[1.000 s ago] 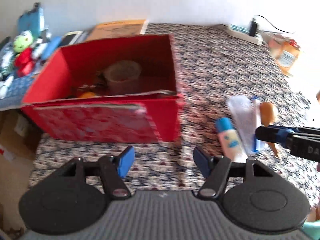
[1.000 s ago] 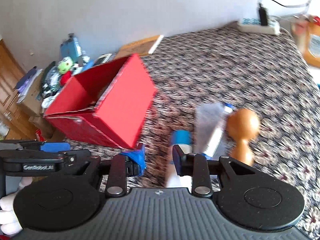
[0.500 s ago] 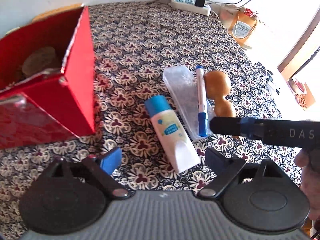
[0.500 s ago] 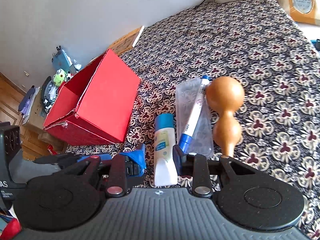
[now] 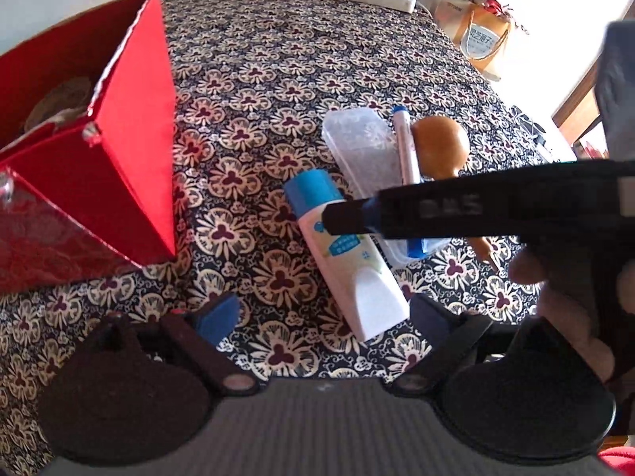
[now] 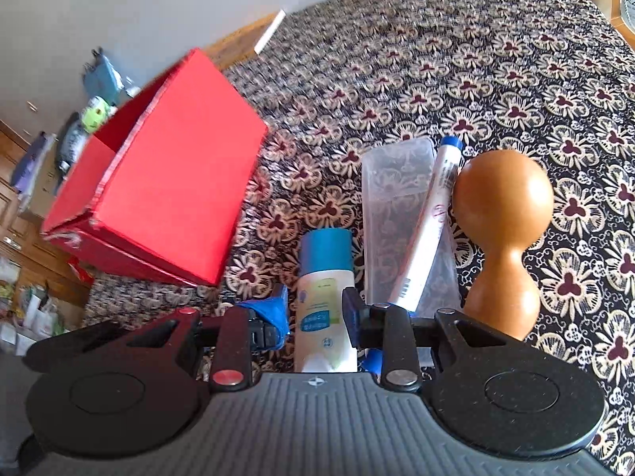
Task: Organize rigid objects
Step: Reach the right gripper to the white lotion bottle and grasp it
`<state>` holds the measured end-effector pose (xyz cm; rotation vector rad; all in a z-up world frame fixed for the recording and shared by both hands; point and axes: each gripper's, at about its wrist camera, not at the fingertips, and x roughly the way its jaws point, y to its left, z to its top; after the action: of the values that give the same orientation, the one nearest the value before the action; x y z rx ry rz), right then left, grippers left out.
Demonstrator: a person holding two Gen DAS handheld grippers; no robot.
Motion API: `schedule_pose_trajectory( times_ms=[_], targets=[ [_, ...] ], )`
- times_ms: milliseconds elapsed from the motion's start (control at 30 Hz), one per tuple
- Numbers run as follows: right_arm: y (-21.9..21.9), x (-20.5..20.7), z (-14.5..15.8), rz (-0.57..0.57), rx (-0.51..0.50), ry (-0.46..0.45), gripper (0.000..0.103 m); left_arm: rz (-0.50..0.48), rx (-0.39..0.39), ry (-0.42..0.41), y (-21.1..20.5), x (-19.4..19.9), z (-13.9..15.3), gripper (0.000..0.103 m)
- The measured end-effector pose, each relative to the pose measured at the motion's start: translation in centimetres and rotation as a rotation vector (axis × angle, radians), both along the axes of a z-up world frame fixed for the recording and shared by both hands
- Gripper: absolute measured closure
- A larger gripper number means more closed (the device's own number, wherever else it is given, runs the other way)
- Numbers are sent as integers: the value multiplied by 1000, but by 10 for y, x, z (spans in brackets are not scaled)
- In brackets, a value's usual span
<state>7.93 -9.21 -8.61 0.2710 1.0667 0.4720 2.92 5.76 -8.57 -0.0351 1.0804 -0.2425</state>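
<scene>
While the patterned surface [image 5: 301, 59] carries a red box [image 6: 166, 198] at the left, a clear case [image 6: 393, 214], gourd [image 6: 502, 234], bottle [image 6: 323, 289] and pen [image 6: 432, 230] lie together beside it. The right gripper [image 6: 315, 311] straddles the bottle, not quite touching; the left gripper [image 5: 323, 315] gapes wide, empty.

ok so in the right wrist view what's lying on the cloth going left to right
red box → white bottle with the blue cap → clear plastic case → white pen with the blue cap → brown gourd
</scene>
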Motion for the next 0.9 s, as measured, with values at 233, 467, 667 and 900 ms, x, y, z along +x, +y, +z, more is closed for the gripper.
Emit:
schedule_pose_trajectory(
  times_ms=[233,467,667,900],
  targets=[
    [12,2,-2,13,-38,-7,92,2,-33,5,8,6,-2,9],
    [17,7,-7,12,16,109,91,-18,-68,34,14,11,-7,9],
    [17,4,-8,27,9,197,90,-101,-83,42,11,0,-9,9],
    [6,-3,-27,32,149,340,87,-94,-103,87,9,4,-22,9]
  ],
)
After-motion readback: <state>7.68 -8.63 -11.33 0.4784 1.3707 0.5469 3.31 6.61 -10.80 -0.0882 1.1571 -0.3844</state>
